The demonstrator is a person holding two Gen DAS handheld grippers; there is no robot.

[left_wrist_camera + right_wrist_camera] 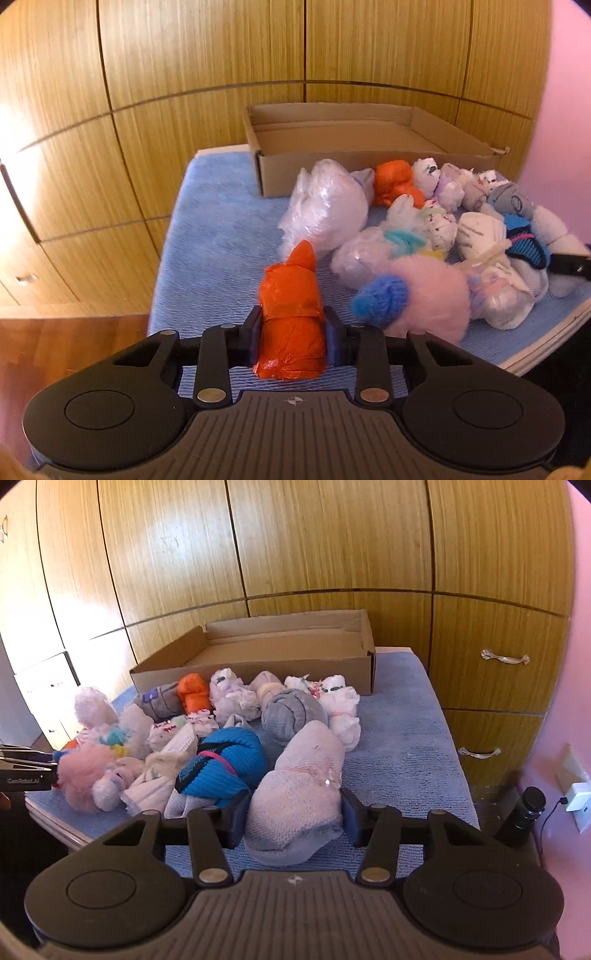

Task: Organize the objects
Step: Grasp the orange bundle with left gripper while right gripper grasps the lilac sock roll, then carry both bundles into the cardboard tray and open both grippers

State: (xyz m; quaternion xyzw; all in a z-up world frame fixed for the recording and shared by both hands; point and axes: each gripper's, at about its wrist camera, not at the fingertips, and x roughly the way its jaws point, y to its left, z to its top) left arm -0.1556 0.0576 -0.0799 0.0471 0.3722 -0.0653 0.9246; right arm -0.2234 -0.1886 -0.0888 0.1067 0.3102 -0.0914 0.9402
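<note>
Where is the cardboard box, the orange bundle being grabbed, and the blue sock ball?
cardboard box [354,171]: left wrist view, on its front wall.
orange bundle [291,325]: left wrist view, on its middle between the jaws.
blue sock ball [229,766]: right wrist view, on its blue knit side.

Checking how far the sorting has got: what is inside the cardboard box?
The cardboard box shows only bare floor and inner walls in both views; no bundles are in it. Its near wall hides the strip of floor just behind it.
</note>
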